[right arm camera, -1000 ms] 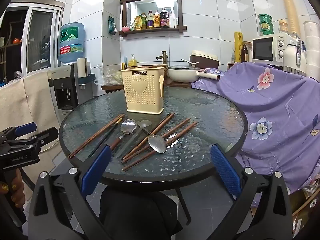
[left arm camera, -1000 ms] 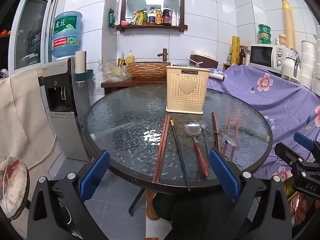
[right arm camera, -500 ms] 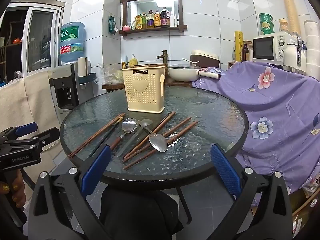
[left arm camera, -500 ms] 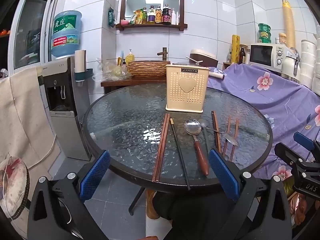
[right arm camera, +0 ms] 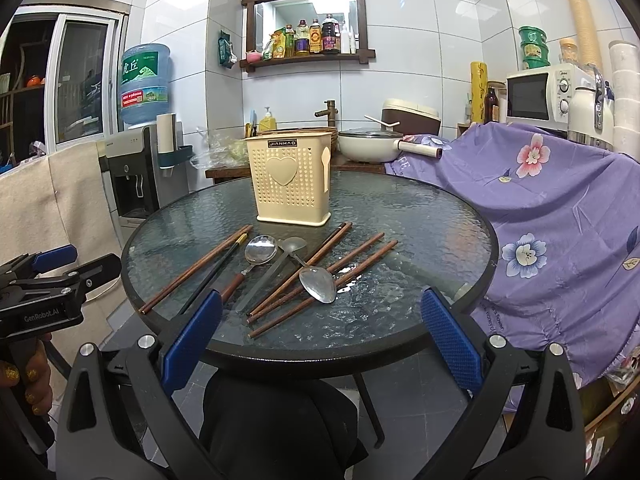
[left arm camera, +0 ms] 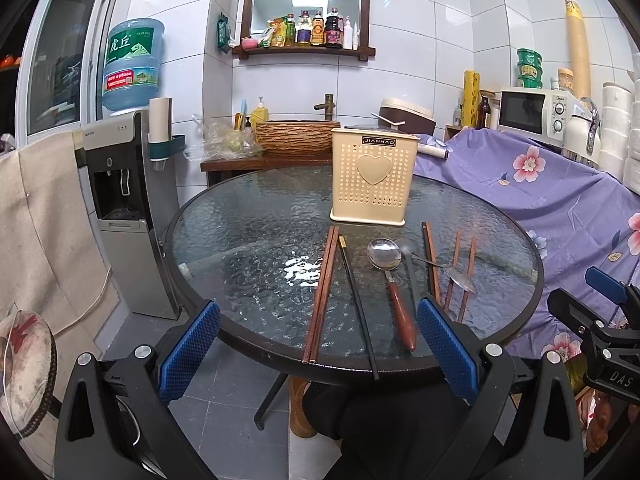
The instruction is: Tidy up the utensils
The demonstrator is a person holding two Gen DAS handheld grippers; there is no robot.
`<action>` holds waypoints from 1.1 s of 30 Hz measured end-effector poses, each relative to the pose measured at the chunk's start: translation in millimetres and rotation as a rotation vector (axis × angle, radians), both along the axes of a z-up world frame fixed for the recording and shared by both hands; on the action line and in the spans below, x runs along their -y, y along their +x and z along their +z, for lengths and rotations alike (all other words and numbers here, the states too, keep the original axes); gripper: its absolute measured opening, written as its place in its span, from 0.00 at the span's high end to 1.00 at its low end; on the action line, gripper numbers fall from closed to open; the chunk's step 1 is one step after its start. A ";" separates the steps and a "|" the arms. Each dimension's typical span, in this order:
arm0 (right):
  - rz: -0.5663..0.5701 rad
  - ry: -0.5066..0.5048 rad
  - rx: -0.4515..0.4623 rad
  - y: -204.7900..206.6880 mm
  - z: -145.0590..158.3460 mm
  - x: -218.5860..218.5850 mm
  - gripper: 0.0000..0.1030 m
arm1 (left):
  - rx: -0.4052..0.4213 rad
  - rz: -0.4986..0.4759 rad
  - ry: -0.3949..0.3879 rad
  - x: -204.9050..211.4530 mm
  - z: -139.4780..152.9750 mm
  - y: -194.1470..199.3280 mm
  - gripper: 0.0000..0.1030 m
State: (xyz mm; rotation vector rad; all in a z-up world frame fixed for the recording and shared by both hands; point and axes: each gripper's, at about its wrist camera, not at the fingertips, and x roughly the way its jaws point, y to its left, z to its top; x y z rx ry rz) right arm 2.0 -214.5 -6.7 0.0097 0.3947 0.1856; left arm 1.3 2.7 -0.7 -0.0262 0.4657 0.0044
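A cream perforated utensil holder [left arm camera: 373,178] [right arm camera: 289,182] stands upright on the round glass table [left arm camera: 248,240] [right arm camera: 420,216]. In front of it lie a pair of brown chopsticks [left arm camera: 322,290] [right arm camera: 194,268], a black chopstick [left arm camera: 357,300], a wooden-handled spoon [left arm camera: 390,280] [right arm camera: 260,250], a metal spoon [right arm camera: 318,282] and several more brown chopsticks [right arm camera: 320,276]. My left gripper [left arm camera: 318,346] is open and empty, short of the table's near edge. My right gripper [right arm camera: 320,332] is open and empty, also before the near edge.
A purple flowered cloth [right arm camera: 560,220] covers furniture right of the table. A water dispenser [left arm camera: 120,184] stands at the left. A wooden counter with a basket-like basin [left arm camera: 296,136] and a pan [right arm camera: 370,146] stands behind the table. A microwave [right arm camera: 538,96] stands at the far right.
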 end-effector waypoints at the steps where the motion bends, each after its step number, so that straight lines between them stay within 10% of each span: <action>1: 0.001 0.000 -0.001 1.7 -1.7 -2.1 0.05 | -0.001 0.000 0.001 0.2 -0.1 -0.3 0.06; 33: 0.008 0.007 -0.011 3.3 -3.8 -2.2 0.05 | 0.007 -0.006 -0.007 1.6 1.0 -2.2 0.06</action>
